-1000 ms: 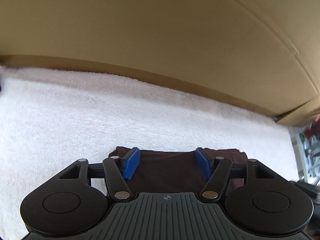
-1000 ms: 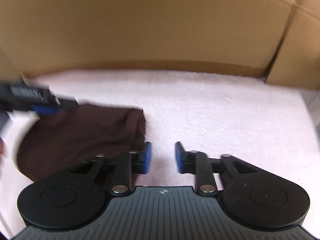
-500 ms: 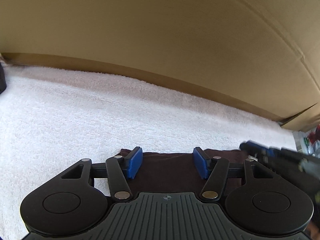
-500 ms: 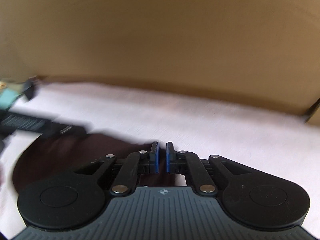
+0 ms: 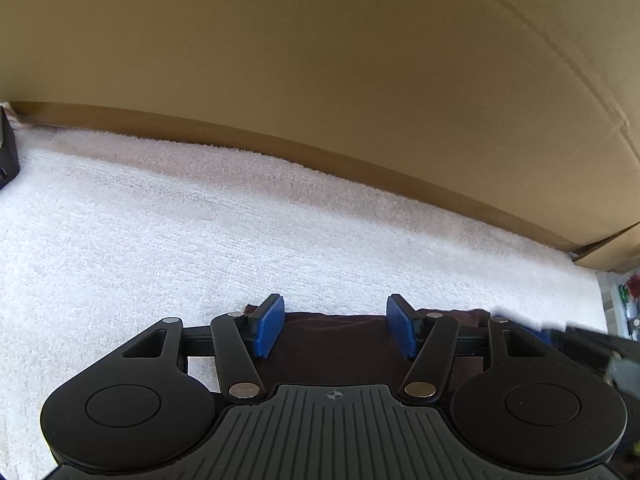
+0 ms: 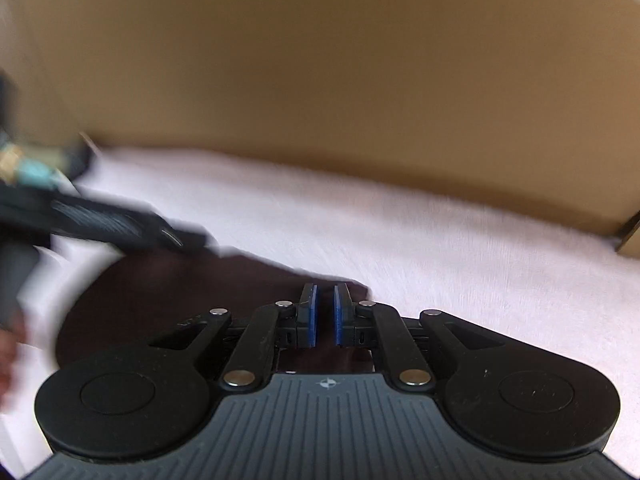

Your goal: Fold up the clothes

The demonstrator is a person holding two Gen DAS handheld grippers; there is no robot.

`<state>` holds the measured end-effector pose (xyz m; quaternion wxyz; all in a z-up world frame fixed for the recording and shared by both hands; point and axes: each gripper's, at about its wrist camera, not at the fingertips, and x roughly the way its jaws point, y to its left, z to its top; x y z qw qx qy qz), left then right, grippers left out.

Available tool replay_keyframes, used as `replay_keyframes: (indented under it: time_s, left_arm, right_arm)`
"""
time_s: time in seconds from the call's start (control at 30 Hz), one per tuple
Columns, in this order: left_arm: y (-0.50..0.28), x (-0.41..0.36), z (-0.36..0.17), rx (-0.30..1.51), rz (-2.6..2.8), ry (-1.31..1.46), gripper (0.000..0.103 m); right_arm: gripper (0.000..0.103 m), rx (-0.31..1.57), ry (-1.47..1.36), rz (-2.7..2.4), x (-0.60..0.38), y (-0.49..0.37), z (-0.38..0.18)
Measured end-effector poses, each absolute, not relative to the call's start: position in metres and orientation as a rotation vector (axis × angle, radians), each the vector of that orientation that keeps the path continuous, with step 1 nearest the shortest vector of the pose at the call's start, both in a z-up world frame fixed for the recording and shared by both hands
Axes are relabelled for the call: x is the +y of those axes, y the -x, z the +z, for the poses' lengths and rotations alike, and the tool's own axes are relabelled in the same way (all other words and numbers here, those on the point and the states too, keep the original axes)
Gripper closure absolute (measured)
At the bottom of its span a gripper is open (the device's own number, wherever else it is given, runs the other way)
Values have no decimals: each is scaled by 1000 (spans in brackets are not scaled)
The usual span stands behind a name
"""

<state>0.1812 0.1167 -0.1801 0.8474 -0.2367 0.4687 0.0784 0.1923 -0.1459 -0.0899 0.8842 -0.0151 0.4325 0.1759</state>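
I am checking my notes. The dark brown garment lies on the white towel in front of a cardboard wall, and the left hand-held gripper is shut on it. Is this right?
Not quite. The left hand-held gripper is open: in the left wrist view its blue pads stand wide apart above the dark brown garment. The garment does lie on the white towel, before the cardboard wall.
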Motion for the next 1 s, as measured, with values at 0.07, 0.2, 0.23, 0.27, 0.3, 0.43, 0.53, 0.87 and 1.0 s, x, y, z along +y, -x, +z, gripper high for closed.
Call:
replay_keyframes:
  time_s: [0.07, 0.2, 0.23, 0.27, 0.3, 0.43, 0.53, 0.87, 1.0]
  left_arm:
    - [-183, 120, -179, 1000, 153, 511, 36]
    - [-175, 126, -158, 962, 171, 525, 15]
    - [-171, 128, -151, 941, 182, 527, 15]
    - [-167, 130, -144, 921, 192, 529, 15]
    - [-163, 133, -139, 910, 181, 554, 15]
    - [-157, 124, -127, 910, 130, 543, 15]
    - [-164, 101, -124, 917, 64, 497, 15]
    - [-184, 81, -175, 995, 62, 373, 13]
    - [-183, 85, -177, 991, 74, 388, 15]
  right_arm:
    - [63, 894, -39, 311, -157, -202, -92]
    - [69, 885, -111, 226, -186, -190, -80]
    - [70, 880, -135, 221, -194, -183, -77]
    - [70, 876, -158, 216, -202, -176, -74]
    - [69, 872, -182, 210, -209, -170, -71]
    - [70, 853, -207, 227, -217, -143, -61]
    - [70, 832, -151, 266, -203, -137, -57]
    - [64, 878, 84, 230, -158, -189, -87]
    - [85, 898, -141, 204, -198, -189, -78]
